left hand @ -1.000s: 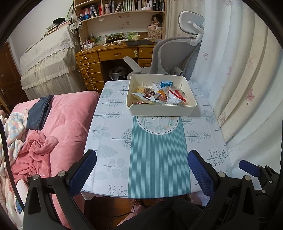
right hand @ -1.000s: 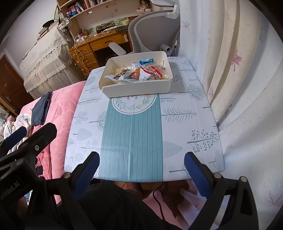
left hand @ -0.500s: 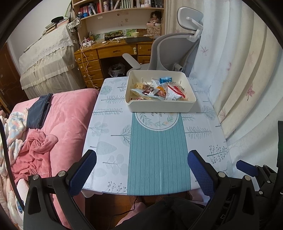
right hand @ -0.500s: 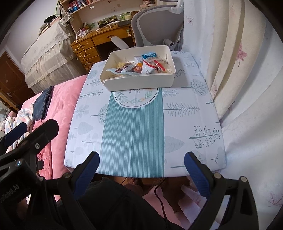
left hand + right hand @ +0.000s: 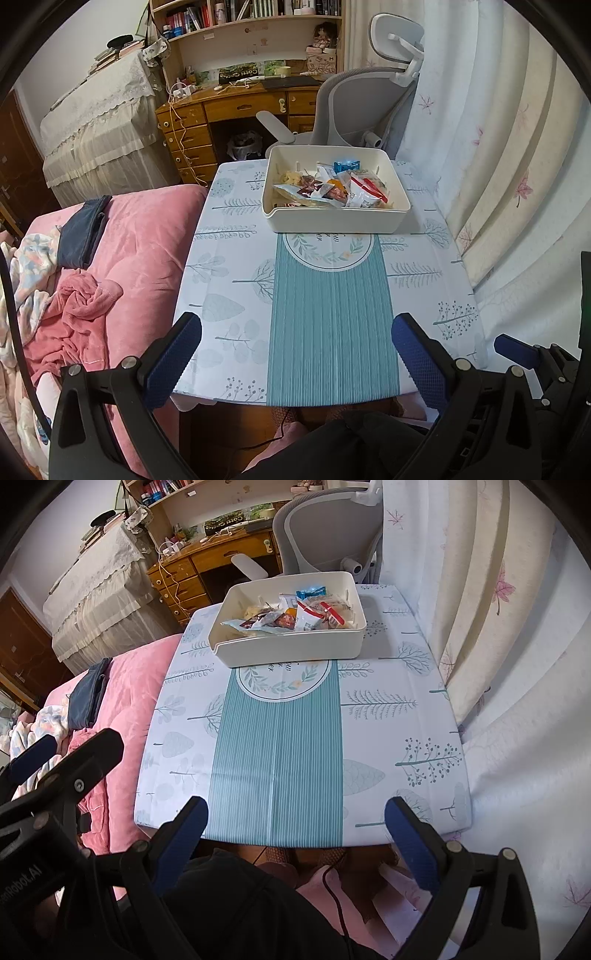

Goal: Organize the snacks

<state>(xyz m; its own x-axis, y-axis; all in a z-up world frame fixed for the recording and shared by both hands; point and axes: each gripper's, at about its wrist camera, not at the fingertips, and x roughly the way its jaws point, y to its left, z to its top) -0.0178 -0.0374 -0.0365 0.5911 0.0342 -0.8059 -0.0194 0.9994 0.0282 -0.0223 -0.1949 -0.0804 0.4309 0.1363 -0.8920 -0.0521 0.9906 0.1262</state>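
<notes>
- Several snack packets [image 5: 334, 190] look light, crinkly and slippery; judged best pinched by a sealed edge.
- They lie heaped, mixed colours, in a cream tray [image 5: 332, 221] at the table's [image 5: 229, 295] far edge.
- Left tool [image 5: 295, 354] and right tool [image 5: 295, 825] both gape empty over the near edge.

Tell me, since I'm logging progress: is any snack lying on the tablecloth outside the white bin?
No: every snack packet sits inside the white bin; the tablecloth around it is bare.
</notes>
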